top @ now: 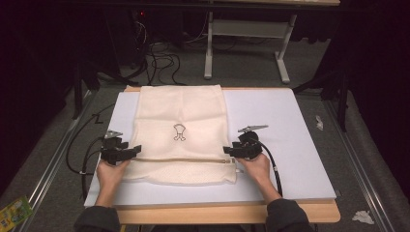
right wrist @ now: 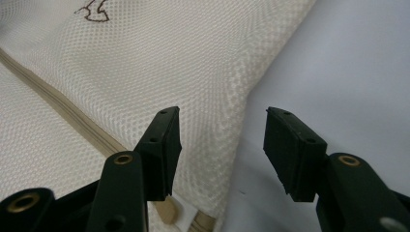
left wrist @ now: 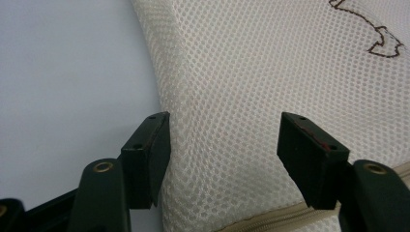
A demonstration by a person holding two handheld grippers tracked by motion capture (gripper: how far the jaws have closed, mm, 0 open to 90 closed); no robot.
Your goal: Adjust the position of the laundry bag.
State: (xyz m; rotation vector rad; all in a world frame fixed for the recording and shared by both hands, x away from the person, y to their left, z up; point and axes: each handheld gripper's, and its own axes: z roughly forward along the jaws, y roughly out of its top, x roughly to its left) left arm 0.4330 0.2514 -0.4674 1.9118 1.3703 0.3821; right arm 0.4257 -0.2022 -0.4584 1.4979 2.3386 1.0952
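Note:
A cream mesh laundry bag (top: pixel 181 130) lies flat on the white board (top: pixel 285 125), with a small brown embroidered figure (top: pixel 179 132) at its middle and a beige zipper (top: pixel 183 160) running across near its front. My left gripper (top: pixel 131 151) sits at the bag's left edge, jaws open, straddling the mesh (left wrist: pixel 232 111) just above the zipper (left wrist: pixel 270 220). My right gripper (top: pixel 228 151) sits at the bag's right edge, also open; one jaw is over the mesh (right wrist: pixel 159 63), the other over the bare board. The zipper (right wrist: pixel 72 116) runs beside it.
The board rests on a wooden table (top: pixel 227 212). Cables (top: pixel 77 154) trail off the left side. A white table frame (top: pixel 249 34) stands on the floor behind. Crumpled paper (top: pixel 362 216) and a green packet (top: pixel 14 210) lie on the floor.

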